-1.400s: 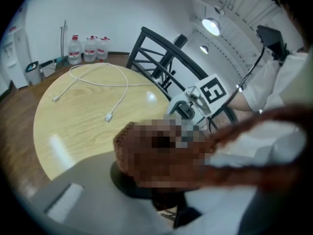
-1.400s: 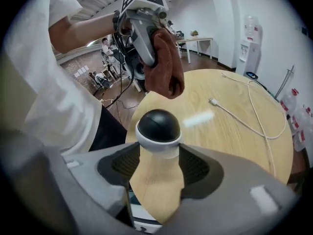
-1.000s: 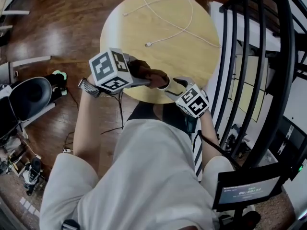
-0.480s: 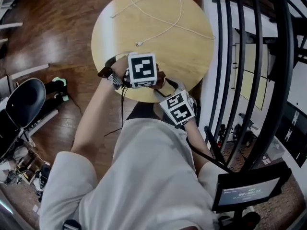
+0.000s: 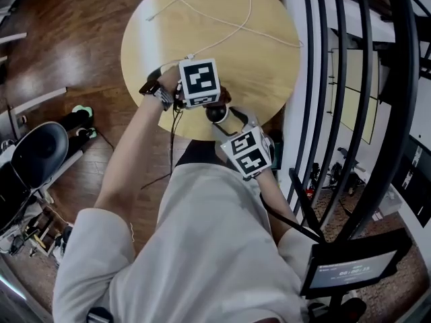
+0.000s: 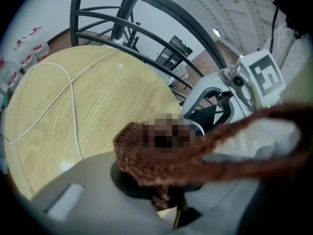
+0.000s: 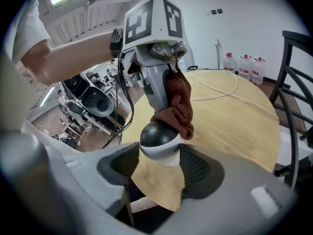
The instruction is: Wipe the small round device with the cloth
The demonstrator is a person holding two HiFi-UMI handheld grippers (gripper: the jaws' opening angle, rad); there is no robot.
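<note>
Since a second ago the left gripper (image 6: 168,192) has dropped and tipped nose-down, so its marker cube now faces the head camera squarely. It has brought the cloth (image 7: 178,104) down onto the small round device (image 7: 159,141). The right gripper (image 7: 159,165) has shifted a little toward the table and rolled slightly.

The device has a dark domed top and a white lower half. It sits clamped between the two ribbed black pads (image 7: 198,170) of the right gripper, one pad against each side. It is held above the near edge of the round wooden table (image 5: 262,52), not resting on the top.

The brown cloth is pinched in the left gripper's closed jaws and hangs bunched from them. Its lower fold touches the far upper side of the dome. In the left gripper view the cloth fills the space right at the jaws, and part of that spot is mosaicked over.

In the head view the two grippers meet nose to nose at the table's near rim, the left one over the tabletop and the right one just off it. A white cable (image 5: 236,25) loops across the far half of the table, well apart from the device.

A black metal railing (image 5: 357,99) runs along the right. A dark chair (image 5: 37,150) stands on the wooden floor at the left, and a small monitor (image 5: 347,268) shows at the lower right.
</note>
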